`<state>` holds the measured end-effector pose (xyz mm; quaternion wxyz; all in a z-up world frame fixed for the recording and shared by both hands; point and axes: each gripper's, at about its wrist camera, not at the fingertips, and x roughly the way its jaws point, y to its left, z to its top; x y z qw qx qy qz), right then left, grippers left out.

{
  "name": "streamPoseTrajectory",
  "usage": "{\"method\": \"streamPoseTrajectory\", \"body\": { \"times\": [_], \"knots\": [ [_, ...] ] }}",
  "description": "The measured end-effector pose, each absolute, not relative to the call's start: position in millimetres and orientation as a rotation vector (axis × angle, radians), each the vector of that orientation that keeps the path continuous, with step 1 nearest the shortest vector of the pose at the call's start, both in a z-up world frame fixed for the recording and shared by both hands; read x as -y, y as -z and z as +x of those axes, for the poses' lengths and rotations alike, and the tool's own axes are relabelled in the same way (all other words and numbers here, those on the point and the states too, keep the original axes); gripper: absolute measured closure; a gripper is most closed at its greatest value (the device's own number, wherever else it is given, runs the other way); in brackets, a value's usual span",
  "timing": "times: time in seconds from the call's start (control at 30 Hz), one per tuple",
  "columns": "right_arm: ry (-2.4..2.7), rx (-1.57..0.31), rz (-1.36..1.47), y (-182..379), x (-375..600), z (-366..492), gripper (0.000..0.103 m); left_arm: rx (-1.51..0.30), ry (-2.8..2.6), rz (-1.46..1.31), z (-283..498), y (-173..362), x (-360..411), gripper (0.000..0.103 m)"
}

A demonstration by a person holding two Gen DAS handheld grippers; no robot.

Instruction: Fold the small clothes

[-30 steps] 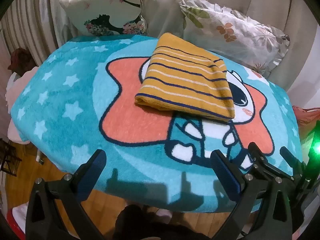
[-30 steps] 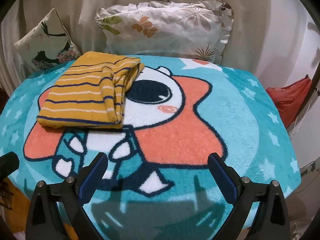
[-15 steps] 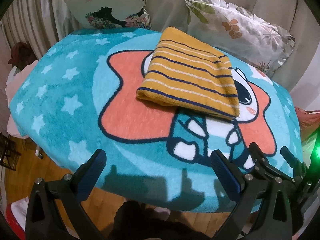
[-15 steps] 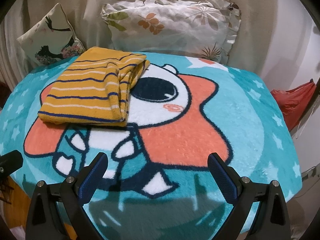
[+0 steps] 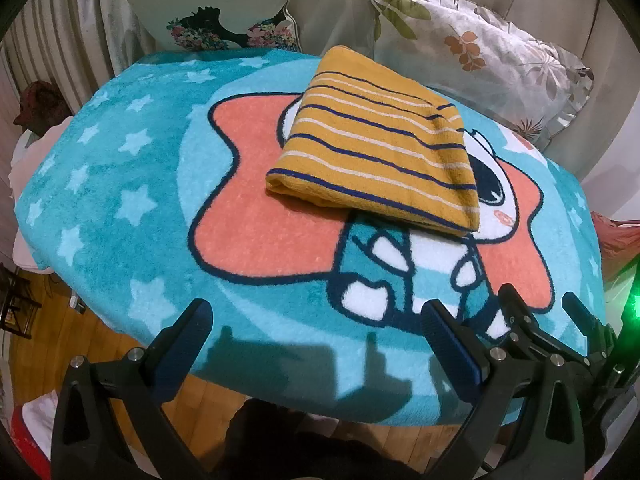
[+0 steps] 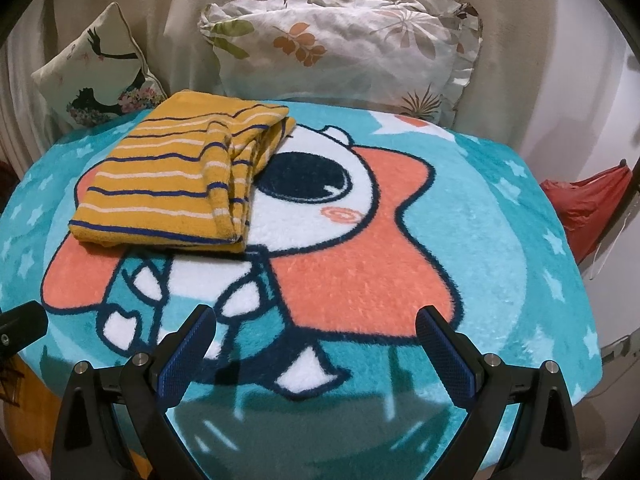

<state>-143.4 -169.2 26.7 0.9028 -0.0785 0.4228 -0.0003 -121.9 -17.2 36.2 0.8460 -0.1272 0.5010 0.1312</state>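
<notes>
The garment, mustard yellow with navy and white stripes, lies folded into a thick rectangle on the blanket, a teal one with pale stars and an orange cartoon star figure. In the left wrist view it sits in the upper middle of the frame, partly covering the figure's white face; in the right wrist view it sits at upper left, its stacked folded edges facing the figure's big dark eye.

The left tool hangs at the bottom of its frame over the near edge of the blanket, fingers spread wide, nothing between them, well apart from the garment. The right tool is likewise spread and empty at the bottom of its frame, over the figure's lower part; it also shows at lower right of the left view.

Behind the blanket stand two pillows: a leaf pillow and a bird pillow. A red bag lies at right.
</notes>
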Motion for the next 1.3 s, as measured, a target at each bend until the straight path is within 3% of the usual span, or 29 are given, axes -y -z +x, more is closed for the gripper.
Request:
{"method": "streamPoseTrajectory", "body": {
  "times": [1.3],
  "knots": [
    [-0.004, -0.898, -0.152, -18.8, 185.9, -128.1, 0.001, -1.107, -0.276, -0.254, -102.2, -23.1, 33.0, 0.0]
  ]
}}
